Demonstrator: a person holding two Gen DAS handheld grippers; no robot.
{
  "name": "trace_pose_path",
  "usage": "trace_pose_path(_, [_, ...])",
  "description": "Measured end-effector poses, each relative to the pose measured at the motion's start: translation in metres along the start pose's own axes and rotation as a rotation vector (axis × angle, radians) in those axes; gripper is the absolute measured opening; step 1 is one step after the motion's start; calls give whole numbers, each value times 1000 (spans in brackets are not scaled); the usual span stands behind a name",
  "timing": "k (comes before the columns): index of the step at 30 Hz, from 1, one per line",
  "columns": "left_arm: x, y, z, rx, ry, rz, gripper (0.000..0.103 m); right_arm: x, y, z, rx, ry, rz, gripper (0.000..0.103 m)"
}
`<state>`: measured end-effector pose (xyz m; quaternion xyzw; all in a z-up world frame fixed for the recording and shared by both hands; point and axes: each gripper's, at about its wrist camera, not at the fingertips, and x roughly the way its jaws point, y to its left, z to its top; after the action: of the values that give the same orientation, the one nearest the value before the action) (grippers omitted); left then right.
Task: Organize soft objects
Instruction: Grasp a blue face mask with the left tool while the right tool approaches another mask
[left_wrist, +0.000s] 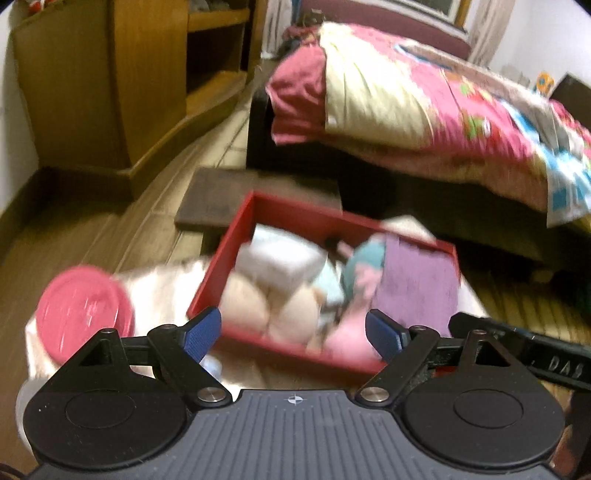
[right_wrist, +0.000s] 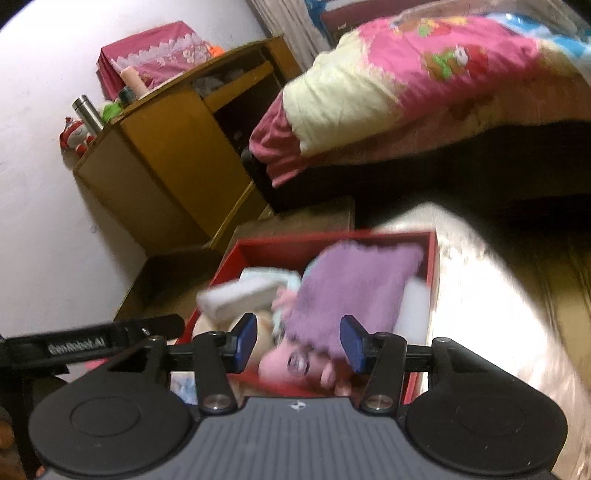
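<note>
Soft toys and cloths are lying heaped in one red box (right_wrist: 430, 266), which is sitting on a pale, glossy table surface (right_wrist: 480, 295) near its far edge, with the bed just beyond. Uppermost is a single purple plush cloth (right_wrist: 343, 291), lying slantwise toward the box's far right corner; I judge it is resting there loosely, on top of the rest. Under it a pink plush face (right_wrist: 295, 363) is peeping out at the near wall, and toward the left wall a white, blocky soft thing (left_wrist: 273, 254) is sitting over two rounded beige plush shapes (left_wrist: 273, 314). One teal-and-pink plush (left_wrist: 364, 273) is wedged between the white block and the purple cloth. Blur is smearing all of it, so a finer count is beyond me.

Both tongs are hanging over the near wall of the box, angled down into it, seemingly picking out what to straighten. The left gripper (left_wrist: 293, 332) is standing wide open with nothing between its blue pads, the beige shapes showing below the gap. The right gripper (right_wrist: 299, 341) is standing partly open; the lower edge of the purple cloth and the pink face are showing between its pads, but neither pad appears to be pressing on anything.

Outside the box, one pink round lid-like dish (left_wrist: 83, 312) is sitting toward the left edge of the table surface. Beyond are one wooden cabinet (right_wrist: 155, 147) and the bed's pink patterned quilt (right_wrist: 443, 66).
</note>
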<state>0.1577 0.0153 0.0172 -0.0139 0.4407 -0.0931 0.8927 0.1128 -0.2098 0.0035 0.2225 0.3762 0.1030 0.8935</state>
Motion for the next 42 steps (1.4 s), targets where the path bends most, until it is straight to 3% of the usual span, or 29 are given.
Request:
trace_pose_path(7, [-1,10,-37,38,114,50,83,-11,-3,-41,-10,104,-15,21])
trace_pose_path(15, [54,10,-66,116,273,186,83,-19,-8,-59,13,152,13,22])
trace_pose_path(20, [76,13,-72,156,281,247,82,-13,-13,-67,23,218,34,22])
trace_pose_path(22, [80,12,-71,161,285,246,76,-11,-8,-74,-9,259,62,22])
trace_pose_path(24, [89,16,-74,118,340,203,54,-10,1,-84,-64,302,104,22])
trace_pose_path(25, [89,18,-74,93,340,185,51,-10,6,-89,-90,323,122,22])
trace_pose_path(27, [87,20,-72,82,345,159,26,-6,14,-100,-136,380,151,22])
trace_pose_path(30, [81,20,-72,70,347,128,14,1,23,-119,-196,441,163,22])
trace_pose_path(36, [64,15,-69,53,325,58,7,20,35,-149,-260,525,151,22])
trace_pose_path(42, [62,12,-70,73,330,77,8,25,48,-160,-355,517,103,25])
